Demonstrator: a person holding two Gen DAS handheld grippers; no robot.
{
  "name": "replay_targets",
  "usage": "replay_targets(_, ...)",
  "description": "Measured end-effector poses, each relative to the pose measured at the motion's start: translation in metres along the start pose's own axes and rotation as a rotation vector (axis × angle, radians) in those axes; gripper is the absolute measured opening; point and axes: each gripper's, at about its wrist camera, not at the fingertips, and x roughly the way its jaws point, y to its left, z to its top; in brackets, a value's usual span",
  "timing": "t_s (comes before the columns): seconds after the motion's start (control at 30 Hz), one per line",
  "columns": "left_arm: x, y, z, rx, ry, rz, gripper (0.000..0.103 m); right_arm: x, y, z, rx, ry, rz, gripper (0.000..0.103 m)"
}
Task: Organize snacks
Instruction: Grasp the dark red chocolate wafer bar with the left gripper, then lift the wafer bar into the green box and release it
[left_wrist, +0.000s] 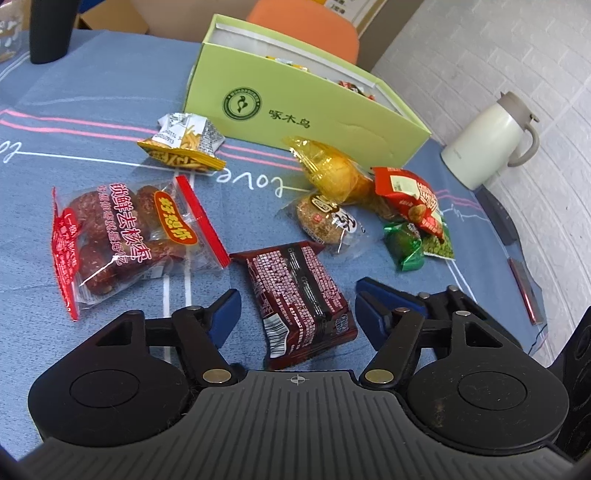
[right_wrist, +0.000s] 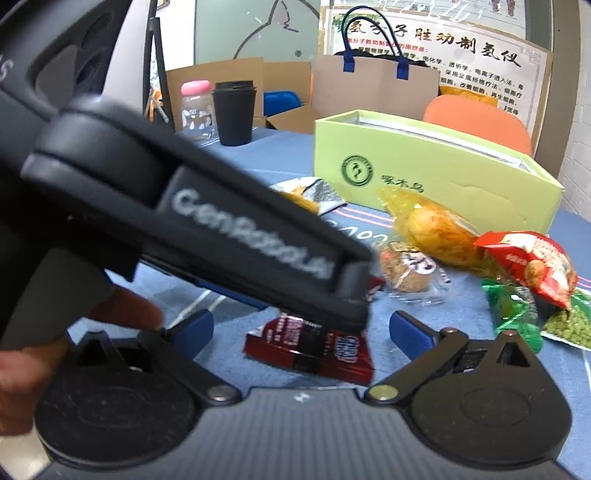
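A dark red snack packet lies on the blue cloth between the open fingers of my left gripper. In the right wrist view the same packet lies between the open fingers of my right gripper, partly hidden by the left gripper's black body crossing above it. The open green box stands at the back with some snacks inside. Loose snacks lie in front of it: a red dates bag, a fries packet, a yellow packet, a sesame cake, a red peanut bag and green packets.
A white thermos jug stands at the right near the table edge and wall. A black cup and a pink-lidded jar stand at the far left. An orange chair is behind the box. A red-edged flat item lies at the right edge.
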Motion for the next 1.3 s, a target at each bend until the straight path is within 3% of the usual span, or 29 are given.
replay_targets(0.1,0.001,0.002,0.003,-0.013,0.000,0.002,0.053,-0.003,-0.012,0.002,0.029,-0.003,-0.004,0.094)
replay_targets(0.13,0.001,0.002,0.003,-0.013,-0.002,0.006,0.053,-0.002,-0.014,0.002,0.034,0.005,0.014,0.059)
replay_targets(0.17,0.001,0.002,0.003,-0.011,-0.004,0.012,0.053,-0.001,-0.015,0.002,0.046,0.011,0.030,0.048)
replay_targets(0.2,0.001,0.003,0.004,-0.012,-0.003,0.011,0.053,0.000,-0.014,0.002,0.048,0.013,0.029,0.049)
replay_targets(0.23,0.000,0.003,0.004,-0.013,-0.004,0.008,0.053,0.002,-0.014,0.001,0.043,0.016,0.021,0.058)
replay_targets(0.27,0.000,0.003,0.004,-0.010,-0.006,0.005,0.053,0.002,-0.012,-0.001,0.033,0.015,0.011,0.081)
replay_targets(0.33,0.002,0.002,0.004,-0.003,-0.002,0.009,0.053,0.003,-0.010,-0.002,0.020,0.010,-0.003,0.086)
replay_targets(0.53,0.006,-0.002,0.004,0.029,0.000,0.010,0.048,0.011,-0.007,-0.004,0.015,0.032,0.024,0.082)
replay_targets(0.6,0.006,-0.003,0.001,0.047,-0.007,0.024,0.026,0.012,-0.003,-0.002,0.012,0.014,0.051,0.072)
replay_targets(0.7,0.001,0.000,-0.002,0.005,-0.011,0.034,0.018,0.007,0.006,-0.003,-0.015,0.010,0.035,0.069)
replay_targets(0.8,-0.010,-0.004,0.007,-0.017,-0.036,0.002,0.016,-0.003,0.005,0.008,-0.026,-0.031,0.015,0.069)
replay_targets(0.9,-0.019,-0.015,0.036,-0.004,-0.088,-0.041,0.016,-0.010,-0.007,0.035,-0.050,-0.098,-0.026,0.070)
replay_targets(1.07,-0.020,-0.027,0.115,0.018,-0.184,-0.097,0.015,0.004,-0.042,0.099,-0.099,-0.208,-0.081,0.070)
replay_targets(1.3,0.001,-0.023,0.204,0.058,-0.236,0.002,0.015,0.063,-0.078,0.167,-0.113,-0.229,-0.027,0.070)
